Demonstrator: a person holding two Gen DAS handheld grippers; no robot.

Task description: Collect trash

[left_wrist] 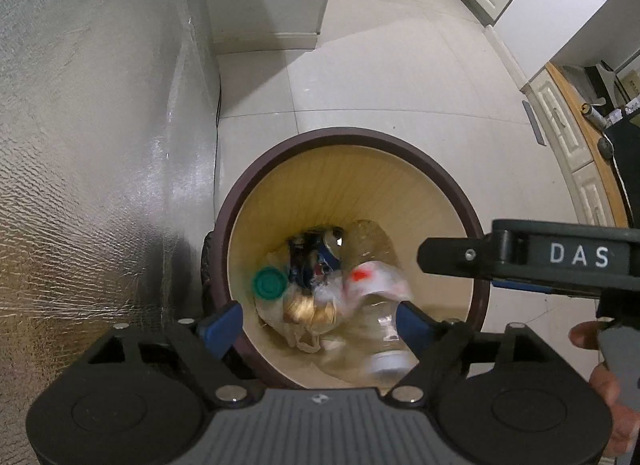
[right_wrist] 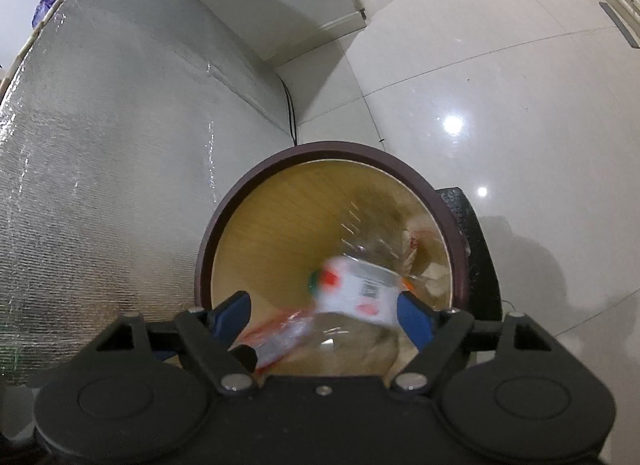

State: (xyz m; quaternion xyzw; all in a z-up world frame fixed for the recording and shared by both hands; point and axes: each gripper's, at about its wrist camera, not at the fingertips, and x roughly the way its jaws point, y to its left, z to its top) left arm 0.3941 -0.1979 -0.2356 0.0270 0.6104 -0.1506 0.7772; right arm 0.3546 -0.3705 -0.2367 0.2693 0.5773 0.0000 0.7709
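Fingers of both grippers spread wide, poised over bin, blurred bottle seemingly loose.

Motion-blurred clear bottle over the bin, label unreadable

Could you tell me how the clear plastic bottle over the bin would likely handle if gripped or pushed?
The clear bottle looks empty, so probably light. Its thin see-through wall suggests it would dent under a squeeze. Being round and smooth, with a glossy label, it may slip or roll among the trash in the bin.
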